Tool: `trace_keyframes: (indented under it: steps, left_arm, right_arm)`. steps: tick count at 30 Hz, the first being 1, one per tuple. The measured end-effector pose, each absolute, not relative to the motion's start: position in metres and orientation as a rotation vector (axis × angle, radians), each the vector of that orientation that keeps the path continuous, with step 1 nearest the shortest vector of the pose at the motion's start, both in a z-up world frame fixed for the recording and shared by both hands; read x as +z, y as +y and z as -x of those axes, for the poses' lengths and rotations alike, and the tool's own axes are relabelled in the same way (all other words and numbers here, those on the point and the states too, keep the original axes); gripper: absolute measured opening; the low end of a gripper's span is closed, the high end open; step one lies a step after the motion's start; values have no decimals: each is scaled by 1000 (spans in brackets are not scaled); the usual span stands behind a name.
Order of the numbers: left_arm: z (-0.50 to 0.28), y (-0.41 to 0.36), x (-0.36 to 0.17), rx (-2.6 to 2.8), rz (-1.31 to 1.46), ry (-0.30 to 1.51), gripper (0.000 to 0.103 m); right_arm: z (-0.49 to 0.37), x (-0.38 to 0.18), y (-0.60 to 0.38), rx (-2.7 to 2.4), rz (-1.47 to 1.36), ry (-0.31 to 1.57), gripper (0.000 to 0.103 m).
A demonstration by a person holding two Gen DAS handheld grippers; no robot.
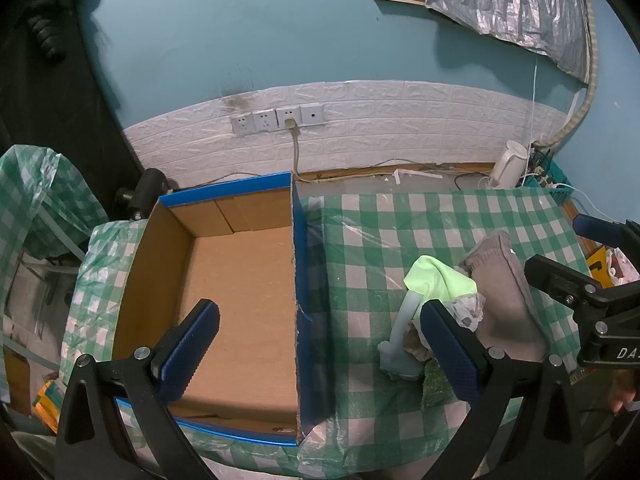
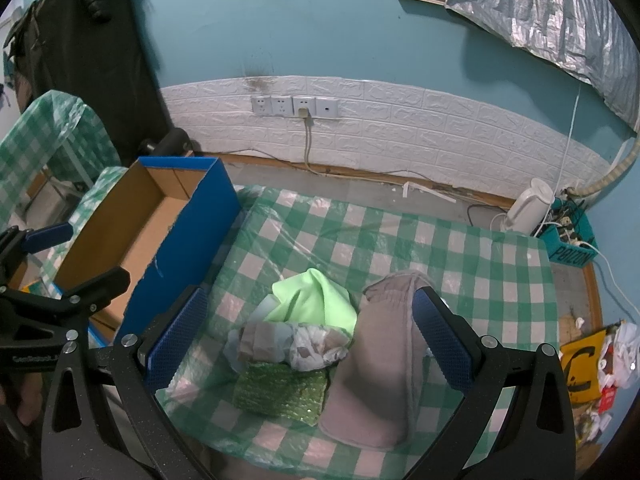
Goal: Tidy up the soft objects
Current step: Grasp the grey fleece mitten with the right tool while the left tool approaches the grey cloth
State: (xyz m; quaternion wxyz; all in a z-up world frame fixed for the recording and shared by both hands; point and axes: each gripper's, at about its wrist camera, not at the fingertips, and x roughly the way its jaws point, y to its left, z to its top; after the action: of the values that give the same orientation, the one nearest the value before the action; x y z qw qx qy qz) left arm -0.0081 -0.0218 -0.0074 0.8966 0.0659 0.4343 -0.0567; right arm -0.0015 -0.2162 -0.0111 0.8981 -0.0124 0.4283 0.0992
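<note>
A pile of soft things lies on the green checked tablecloth [image 2: 460,248]: a light green cloth [image 2: 316,300], a grey-pink fabric piece [image 2: 380,372], a crumpled patterned cloth [image 2: 316,346], a green sparkly sponge pad [image 2: 280,390] and a pale blue piece [image 1: 404,336]. An open blue cardboard box [image 1: 240,292] stands to the left, with nothing in it. My left gripper [image 1: 320,352] is open, straddling the box's right wall. My right gripper [image 2: 308,332] is open above the pile, one finger over the grey-pink fabric. The green cloth [image 1: 436,280] and grey-pink fabric [image 1: 504,292] also show in the left wrist view.
A white brick-pattern wall strip with sockets [image 2: 294,106] runs behind. A white appliance [image 2: 528,204] and a teal basket with cables [image 2: 568,240] sit at the back right. Litter and a yellow bag [image 2: 580,364] lie on the floor to the right.
</note>
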Motion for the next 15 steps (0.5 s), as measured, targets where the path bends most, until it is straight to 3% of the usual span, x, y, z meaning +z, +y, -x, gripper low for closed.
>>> trace_keyframes:
  steps: [15]
  left_arm:
    - [0, -44, -27, -165, -174, 960, 101]
  right_arm:
    - [-1, -28, -262, 121, -25, 941, 101]
